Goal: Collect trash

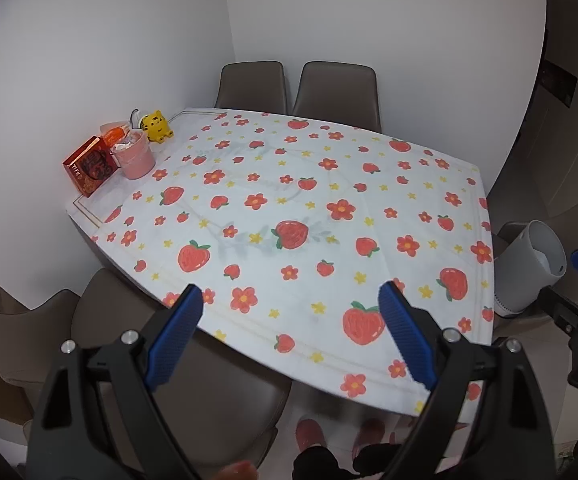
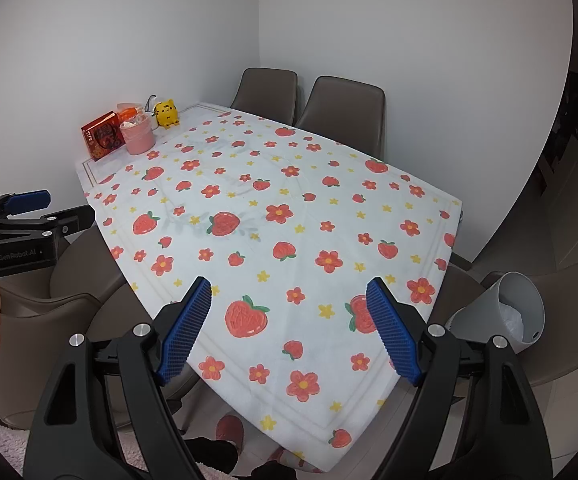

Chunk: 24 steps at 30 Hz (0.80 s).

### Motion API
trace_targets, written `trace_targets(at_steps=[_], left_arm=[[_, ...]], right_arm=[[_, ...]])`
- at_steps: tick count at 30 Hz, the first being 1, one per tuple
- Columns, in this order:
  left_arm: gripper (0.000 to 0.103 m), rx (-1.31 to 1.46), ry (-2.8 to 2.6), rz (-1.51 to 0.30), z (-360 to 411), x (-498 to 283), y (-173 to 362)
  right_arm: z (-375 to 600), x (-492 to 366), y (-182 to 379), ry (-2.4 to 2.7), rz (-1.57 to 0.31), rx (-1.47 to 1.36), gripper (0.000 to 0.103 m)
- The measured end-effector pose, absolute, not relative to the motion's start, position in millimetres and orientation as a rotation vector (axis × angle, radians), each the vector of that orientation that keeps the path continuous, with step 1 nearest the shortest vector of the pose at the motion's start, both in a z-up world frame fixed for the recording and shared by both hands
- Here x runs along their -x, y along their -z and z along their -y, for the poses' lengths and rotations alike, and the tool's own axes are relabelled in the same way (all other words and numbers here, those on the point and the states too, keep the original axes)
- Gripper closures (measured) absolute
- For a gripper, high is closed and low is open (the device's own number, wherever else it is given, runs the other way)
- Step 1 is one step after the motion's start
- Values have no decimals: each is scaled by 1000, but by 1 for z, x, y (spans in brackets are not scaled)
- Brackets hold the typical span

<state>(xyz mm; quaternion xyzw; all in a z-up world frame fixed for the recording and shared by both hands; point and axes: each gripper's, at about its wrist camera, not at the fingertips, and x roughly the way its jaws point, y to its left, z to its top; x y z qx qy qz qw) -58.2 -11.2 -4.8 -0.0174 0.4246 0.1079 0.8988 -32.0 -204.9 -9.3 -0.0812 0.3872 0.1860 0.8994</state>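
A grey bin [image 1: 529,268] [image 2: 501,312] leans tilted by the chair at the table's right end, its mouth towards me and white crumpled stuff [image 2: 513,320] inside. On the far left corner a pink bucket [image 1: 133,156] [image 2: 137,138] holds crumpled wrappers. My left gripper [image 1: 289,292] hovers open over the table's near edge, holding nothing. My right gripper [image 2: 289,285] is also open with nothing in it, over the near right part of the strawberry cloth [image 2: 289,208]. No loose trash shows on the cloth.
Beside the bucket are a red box [image 1: 89,168], an orange packet [image 1: 113,134] and a yellow tiger toy [image 1: 157,126]. Brown chairs [image 1: 337,88] ring the table against white walls. A person's pink slippers [image 1: 309,434] show below the table edge.
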Motion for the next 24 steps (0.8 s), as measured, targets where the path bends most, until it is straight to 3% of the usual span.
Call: trace_targets(at_steps=[24], left_arm=[[10, 48, -192, -821, 12, 70, -7]], right_arm=[[208, 34, 9, -385, -799, 168, 26]])
